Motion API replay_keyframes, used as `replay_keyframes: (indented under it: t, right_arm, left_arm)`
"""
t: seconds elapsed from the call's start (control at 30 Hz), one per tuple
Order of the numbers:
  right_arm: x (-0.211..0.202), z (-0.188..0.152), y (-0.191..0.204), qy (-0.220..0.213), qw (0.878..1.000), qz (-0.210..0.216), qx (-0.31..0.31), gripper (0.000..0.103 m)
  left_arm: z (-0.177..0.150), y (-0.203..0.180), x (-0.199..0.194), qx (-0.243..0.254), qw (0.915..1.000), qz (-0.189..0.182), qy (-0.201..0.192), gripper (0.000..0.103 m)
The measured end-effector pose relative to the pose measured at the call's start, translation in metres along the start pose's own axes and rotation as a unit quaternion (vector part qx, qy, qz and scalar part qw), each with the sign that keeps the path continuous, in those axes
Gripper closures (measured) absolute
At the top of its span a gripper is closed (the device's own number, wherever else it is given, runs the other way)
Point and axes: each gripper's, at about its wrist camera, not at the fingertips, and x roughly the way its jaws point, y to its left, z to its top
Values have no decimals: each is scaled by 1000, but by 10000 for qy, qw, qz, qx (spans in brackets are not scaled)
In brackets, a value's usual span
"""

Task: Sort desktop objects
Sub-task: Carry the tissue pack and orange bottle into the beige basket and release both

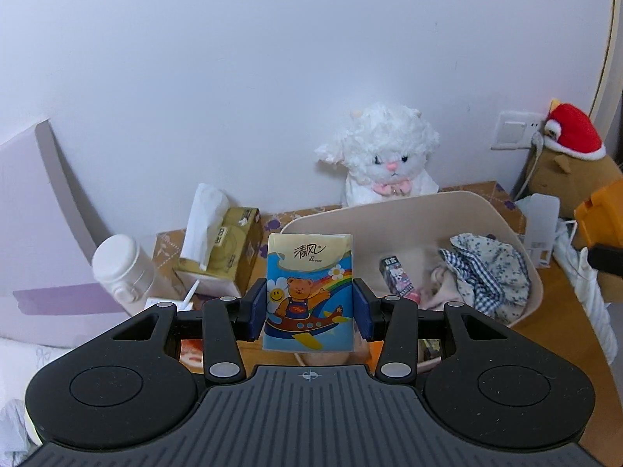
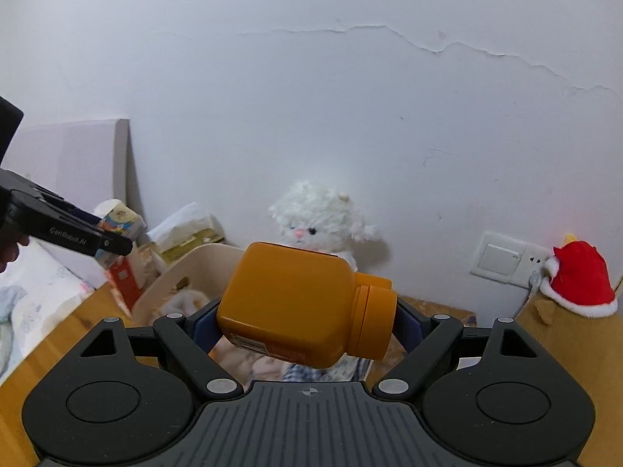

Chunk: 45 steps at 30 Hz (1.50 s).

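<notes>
My left gripper [image 1: 309, 313] is shut on a tissue pack [image 1: 308, 292] printed with a bear in a plane, held upright above the near rim of the beige basket [image 1: 502, 229]. My right gripper [image 2: 307, 323] is shut on an orange bottle [image 2: 300, 303] lying sideways, cap to the right, above the same basket [image 2: 175, 272]. The left gripper and its pack [image 2: 117, 225] show at the left of the right wrist view. The orange bottle's edge [image 1: 595, 214] shows at the right of the left wrist view.
The basket holds checked and floral cloth [image 1: 486, 268] and a small carton [image 1: 399, 282]. A white plush lamb [image 1: 383, 155] sits behind it by the wall. A tissue box [image 1: 226, 245] and white bottle [image 1: 120, 268] stand left. A brown plush with a red hat [image 1: 572, 163] stands right.
</notes>
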Motion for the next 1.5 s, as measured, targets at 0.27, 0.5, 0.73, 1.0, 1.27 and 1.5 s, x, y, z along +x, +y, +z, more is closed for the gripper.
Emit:
replay_keyframes:
  t: [0.27,0.5,0.73,1.0,1.27,1.5]
  right_arm:
    - [43,6,-13,132,9999,2,106,16]
    - [88,-3,-18,454,9989,59,96,16]
    - [129,-16,-15,866,9961,140,40,16]
    - [161,-30,-10,1236,9921,201,89,16]
    - [181,-40,-3,1621,9866,161,60,16]
    - [177,-43,-6,1644,9863,100,102,15]
  left_arm:
    - [7,-16,42,76,9998,-62,178,57]
    - [2,-28,85,340,9979,-39,546,57]
    - [-10,-41,124,565,9941,44,927,57]
    - [-20,-53,147,853,9899,128,1127,57]
    - [-24,-55,163,918,9859,101,1394,57]
    - [-24,-53,163,865,9865,97,1388,43]
